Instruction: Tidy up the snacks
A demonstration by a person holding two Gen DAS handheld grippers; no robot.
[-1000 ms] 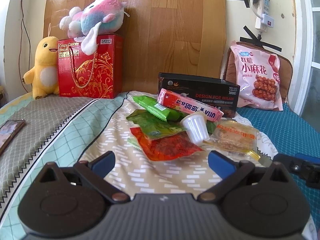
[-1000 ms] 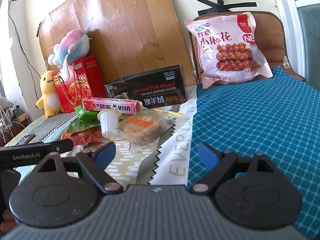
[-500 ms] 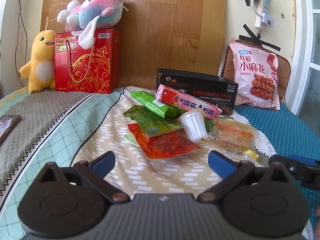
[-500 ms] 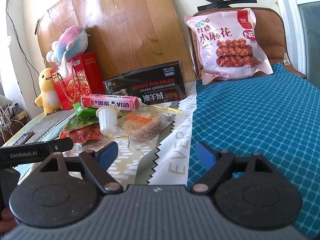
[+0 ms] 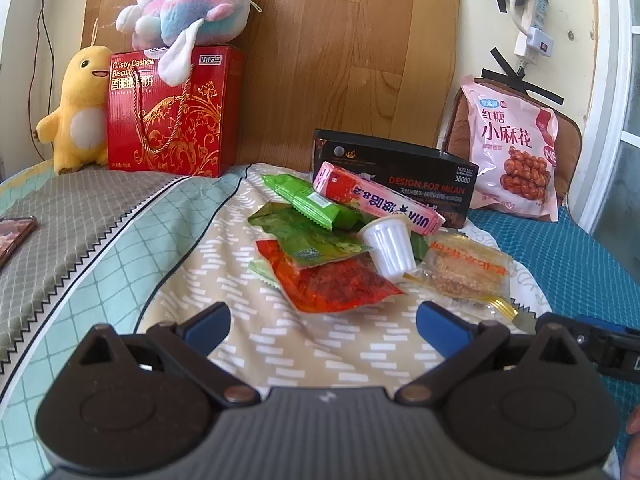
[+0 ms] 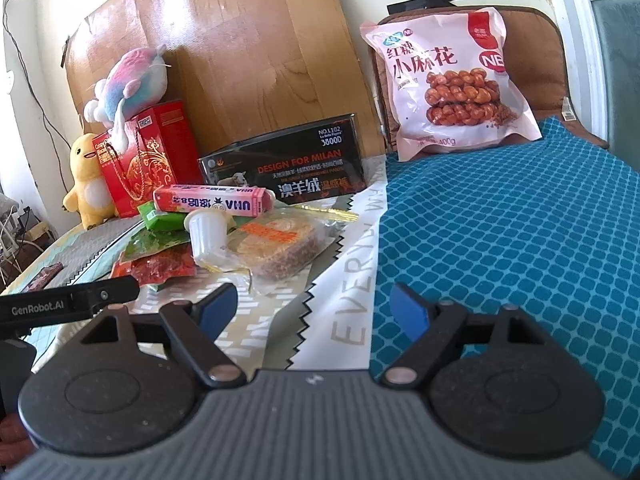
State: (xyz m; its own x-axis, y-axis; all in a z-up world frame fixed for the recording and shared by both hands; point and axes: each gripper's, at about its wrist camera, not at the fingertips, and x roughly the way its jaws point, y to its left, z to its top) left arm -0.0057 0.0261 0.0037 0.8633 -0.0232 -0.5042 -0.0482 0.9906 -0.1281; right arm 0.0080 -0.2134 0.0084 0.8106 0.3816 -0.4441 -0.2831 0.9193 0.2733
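Snacks are seen heaped in a loose pile on the patterned cloth (image 5: 280, 344) spread over the bed, near its far edge and just in front of the black box (image 5: 400, 172) that stands by the wooden headboard. Nothing is held yet: the left gripper (image 5: 323, 320) is kept wide open and empty, short of the pile, and the right gripper (image 6: 314, 306) is likewise spread and empty, above the cloth's zigzag edge where it meets the blue quilt (image 6: 520, 240).

The pile is read from the left wrist view. The pink candy box (image 5: 376, 200) is laid across the top at the back. The white jelly cup (image 5: 390, 246) is tipped on its side against it. Green packets (image 5: 308, 220) are fanned out beneath, the red spicy pouch (image 5: 336, 284) lies at the front, nearest the left gripper's fingers, and the clear-wrapped cake (image 5: 468, 270) sits at the right edge of the pile. A large pink bag of twists (image 6: 448, 84) is propped on a brown cushion at the bed's far right corner, well apart from the rest.

The approach stage is judged to be in hand; no sorting appears to have been done. A first pick is called for next. The red pouch looks the easiest target for the left gripper, though a flat, slippery packet would need to be pinched at an edge. The cup may roll if nudged.
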